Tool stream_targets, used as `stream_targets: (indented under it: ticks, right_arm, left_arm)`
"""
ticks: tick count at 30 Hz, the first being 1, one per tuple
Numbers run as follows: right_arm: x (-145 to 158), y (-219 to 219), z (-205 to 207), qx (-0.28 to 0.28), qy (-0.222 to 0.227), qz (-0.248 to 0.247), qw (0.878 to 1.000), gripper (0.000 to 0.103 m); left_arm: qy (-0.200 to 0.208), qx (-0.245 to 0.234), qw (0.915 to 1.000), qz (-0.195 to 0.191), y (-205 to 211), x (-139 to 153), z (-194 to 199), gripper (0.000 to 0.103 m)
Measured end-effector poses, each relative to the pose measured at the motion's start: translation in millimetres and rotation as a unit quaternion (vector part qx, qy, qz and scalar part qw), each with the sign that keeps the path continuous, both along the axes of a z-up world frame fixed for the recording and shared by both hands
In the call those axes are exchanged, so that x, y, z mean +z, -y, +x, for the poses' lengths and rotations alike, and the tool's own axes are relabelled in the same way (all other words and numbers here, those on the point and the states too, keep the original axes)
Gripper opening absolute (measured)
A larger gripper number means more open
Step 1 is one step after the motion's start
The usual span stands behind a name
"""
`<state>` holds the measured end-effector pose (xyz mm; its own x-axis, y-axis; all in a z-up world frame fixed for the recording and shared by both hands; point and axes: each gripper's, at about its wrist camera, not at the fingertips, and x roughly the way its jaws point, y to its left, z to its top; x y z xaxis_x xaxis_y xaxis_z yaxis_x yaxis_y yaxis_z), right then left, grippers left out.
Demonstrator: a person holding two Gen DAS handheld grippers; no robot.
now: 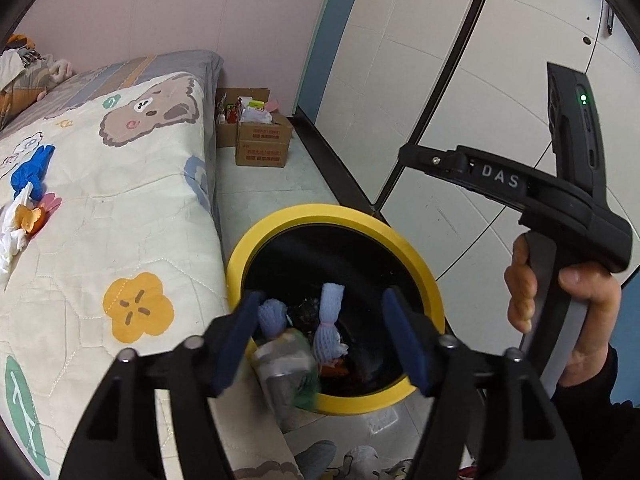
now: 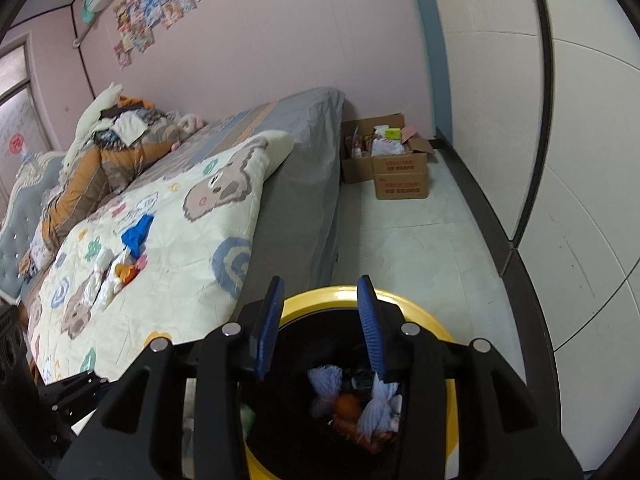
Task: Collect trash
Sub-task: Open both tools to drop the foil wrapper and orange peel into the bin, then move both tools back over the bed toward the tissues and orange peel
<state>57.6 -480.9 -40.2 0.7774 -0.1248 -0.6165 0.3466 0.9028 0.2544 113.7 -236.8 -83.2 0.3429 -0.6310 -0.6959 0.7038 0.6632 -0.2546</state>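
A yellow-rimmed black trash bin [image 1: 344,216] stands on the floor beside the bed; it also shows in the right wrist view [image 2: 320,294]. Inside lie blue foam nets [image 1: 330,326] and dark scraps. My left gripper [image 1: 324,340] is open above the bin, and a blurred clear plastic bottle [image 1: 286,372] sits just below its fingers, loose. My right gripper [image 2: 322,328] is open and empty over the bin; its body shows in the left wrist view [image 1: 520,188]. On the quilt lie a blue glove [image 1: 32,172], white tissue and an orange wrapper [image 1: 28,218].
The bed [image 2: 280,200] fills the left side, with clothes piled at its head [image 2: 120,136]. Open cardboard boxes [image 1: 260,136] with packets stand on the floor by the pink wall. White cabinet doors [image 1: 460,60] run along the right.
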Motion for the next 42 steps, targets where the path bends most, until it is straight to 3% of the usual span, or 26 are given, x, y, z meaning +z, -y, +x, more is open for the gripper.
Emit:
stream_targets:
  ticks: [6, 22, 33, 42]
  right_arm:
    - [11, 7, -8, -0.017, 0.021, -0.002, 1.000, 0.045]
    - [32, -35, 15, 0.030, 0.045, -0.011, 0.999, 0.055]
    - [31, -93, 67, 0.090, 0.033, -0.021, 0.995, 0.056]
    - [12, -153, 131, 0.149, 0.012, -0.019, 0.989, 0.056]
  left_arm:
    - [0.015, 0.022, 0.9996, -0.007, -14, 9, 3, 0.076]
    - [0.052, 0.128, 0.9904, -0.007, -93, 28, 46, 0.084]
    - [0.067, 0.215, 0.9742, 0.014, -173, 29, 81, 0.086]
    - [0.059, 0.298, 0.9526, 0.022, -245, 24, 124, 0.086]
